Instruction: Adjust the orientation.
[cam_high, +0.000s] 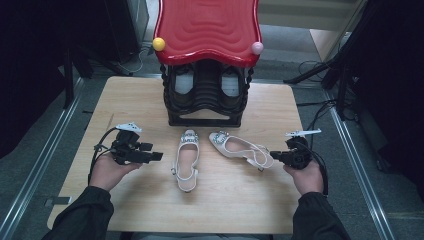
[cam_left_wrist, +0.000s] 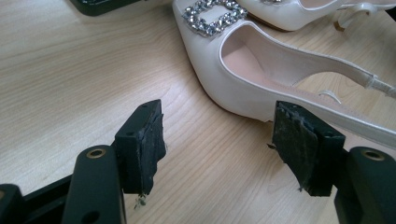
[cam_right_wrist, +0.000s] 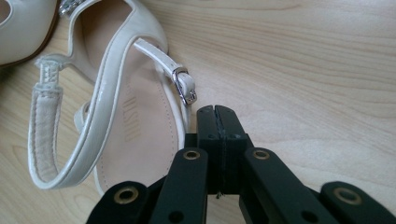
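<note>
High view: wooden table (cam_high: 150, 100) with two white slingback shoes lying near the frame centre, toes toward the top. The left shoe (cam_high: 187, 159) sits just left of centre, roughly straight; the right shoe (cam_high: 240, 149) lies just right of centre, angled with its heel toward the lower right. Each carries a rhinestone buckle at the toe. Behind them, at top centre, a black shoe rack (cam_high: 205, 95) stands on the table's far edge under a red wavy top (cam_high: 207, 27), with a yellow ball (cam_high: 158, 44) and a pink ball (cam_high: 257, 48) at its corners; a dark pair of shoes sits inside the rack. Left gripper (cam_high: 156, 156) is held at centre left, pointing toward the left shoe, near it but apart. In the left gripper view its jaws stand released and wide, nothing between the pads; the left shoe (cam_left_wrist: 243, 70) fills the upper right, its buckle at top centre. Right gripper (cam_high: 272, 156) is at centre right, its tip just beside the heel strap of the right shoe. In the right gripper view (cam_right_wrist: 218, 122) the jaws are clenched pad to pad with nothing between them; the right shoe (cam_right_wrist: 135, 135) lies at left, its strap buckle (cam_right_wrist: 184, 86) just above the jaw tips. Contact with the strap cannot be told.
</note>
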